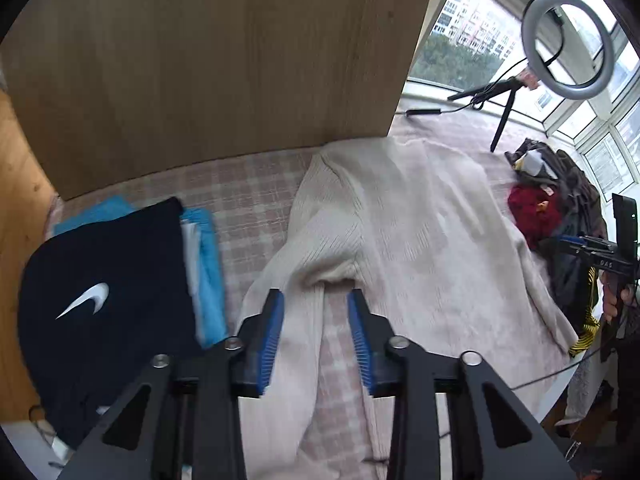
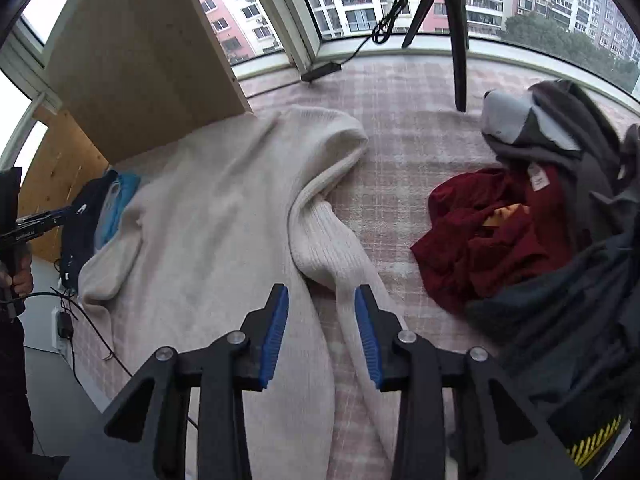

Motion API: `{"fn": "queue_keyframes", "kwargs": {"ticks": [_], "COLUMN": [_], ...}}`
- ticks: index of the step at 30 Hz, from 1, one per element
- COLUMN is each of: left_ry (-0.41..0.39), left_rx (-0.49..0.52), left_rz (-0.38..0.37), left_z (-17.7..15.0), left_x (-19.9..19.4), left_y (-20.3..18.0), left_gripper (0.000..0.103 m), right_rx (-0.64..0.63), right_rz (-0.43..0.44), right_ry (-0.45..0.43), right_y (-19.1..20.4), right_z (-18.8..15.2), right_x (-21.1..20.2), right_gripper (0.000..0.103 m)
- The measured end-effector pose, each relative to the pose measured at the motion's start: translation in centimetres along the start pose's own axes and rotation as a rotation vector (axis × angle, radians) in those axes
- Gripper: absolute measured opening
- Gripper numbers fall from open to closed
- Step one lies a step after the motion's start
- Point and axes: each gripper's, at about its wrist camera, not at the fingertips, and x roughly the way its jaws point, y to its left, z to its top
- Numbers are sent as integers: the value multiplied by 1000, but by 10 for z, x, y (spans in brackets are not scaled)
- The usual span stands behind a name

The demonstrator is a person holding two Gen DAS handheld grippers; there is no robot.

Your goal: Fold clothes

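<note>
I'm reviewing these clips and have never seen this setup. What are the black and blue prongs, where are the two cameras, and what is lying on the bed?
No robot here: a person holds a hand gripper in each hand, and each carries a fisheye camera looking along its two blue-padded fingers. One picture comes from the left gripper, the other from the right gripper. Both are open and hold nothing.

A cream sweater lies spread on the plaid bedcover; each gripper hangs over a sleeve. To the left sits a stack: a dark garment on top of a blue one. To the right is an unsorted heap with a red garment. A ring light stands by the window.
</note>
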Motion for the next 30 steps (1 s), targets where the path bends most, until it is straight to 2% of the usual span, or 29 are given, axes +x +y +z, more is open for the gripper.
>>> {"fn": "queue_keyframes", "kwargs": {"ticks": [5,7,9,11,13,14,15,16,17,19,21,24,25,27,28,30], "left_ry": [90,119,147,164,144,132,124,117,109,96,42,-11,5,66,63,45], "left_rx": [34,38,39,45,74,89,93,94,96,89,110,119,102,78,79,86], "left_rz": [42,53,57,32,41,47,53,60,67,84,145,231,233,223,214,190], "left_z": [42,56,63,65,62,60,58,57,55,54,54,54,54,52,52,53], "left_x": [75,101,122,136,139,140,139,138,137,130,114,97,99,108,108,105], "left_y": [-1,2,3,1,-3,-6,-6,-6,-6,-3,-1,8,14,22,20,15], "left_gripper": [38,40,40,40,40,40,33,27,12,10,10,8,7,10,10,14], "right_rx": [-26,-47,-66,-66,-79,-84,-88,-99,-109,-128,-111,-62,-42,16,10,8], "right_rz": [-28,-52,-69,-40,-43,-46,-41,-46,-54,-104,-175,-380,-440,-505,-546,-516], "right_ry": [95,108,121,133,133,133,130,127,124,107,72,9,-6,6,-9,-29], "right_y": [-3,-6,-8,-11,-12,-12,-11,-9,-8,-7,-16,-47,-57,-72,-74,-72], "right_z": [21,25,29,30,29,28,26,25,24,25,30,38,41,47,49,53], "right_x": [56,66,76,81,85,87,87,85,83,72,51,15,5,-2,-6,-16], "right_gripper": [36,42,45,45,45,42,23,10,9,8,7,8,9,9,13,15]}}
